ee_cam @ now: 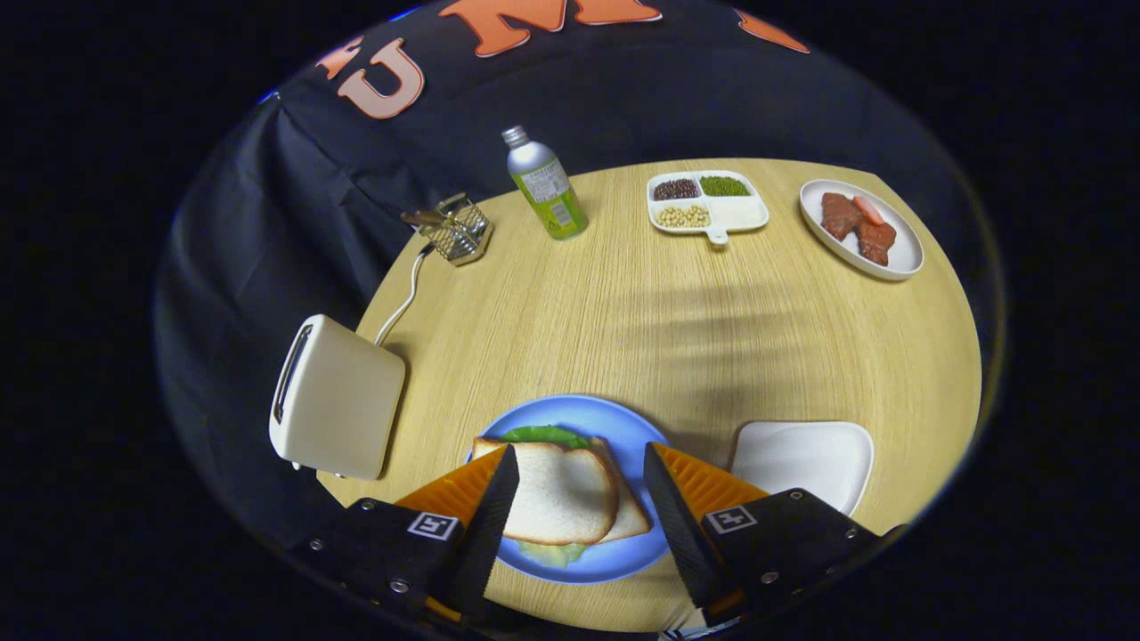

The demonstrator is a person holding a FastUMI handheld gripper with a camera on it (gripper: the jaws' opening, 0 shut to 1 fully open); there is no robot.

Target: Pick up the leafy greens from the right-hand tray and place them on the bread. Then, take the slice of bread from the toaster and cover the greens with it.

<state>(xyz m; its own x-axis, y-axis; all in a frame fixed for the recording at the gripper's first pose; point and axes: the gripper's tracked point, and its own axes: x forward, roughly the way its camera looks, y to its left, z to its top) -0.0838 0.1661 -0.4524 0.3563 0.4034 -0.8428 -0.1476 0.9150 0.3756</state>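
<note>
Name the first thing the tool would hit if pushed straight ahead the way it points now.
Likely the top bread slice, lying between the open tool's fingers on the blue plate, greens beneath it. Height above the bread is unclear, so it might skim over toward bare table.

At the back of your wooden surface (677,320) you've got a green-labelled metal bottle (545,185), with a small wire basket (458,231) off to its left. Right of the bottle sits a divided dish (710,204) of beans and grains, then an oval plate (860,229) with reddish meat pieces.
</note>
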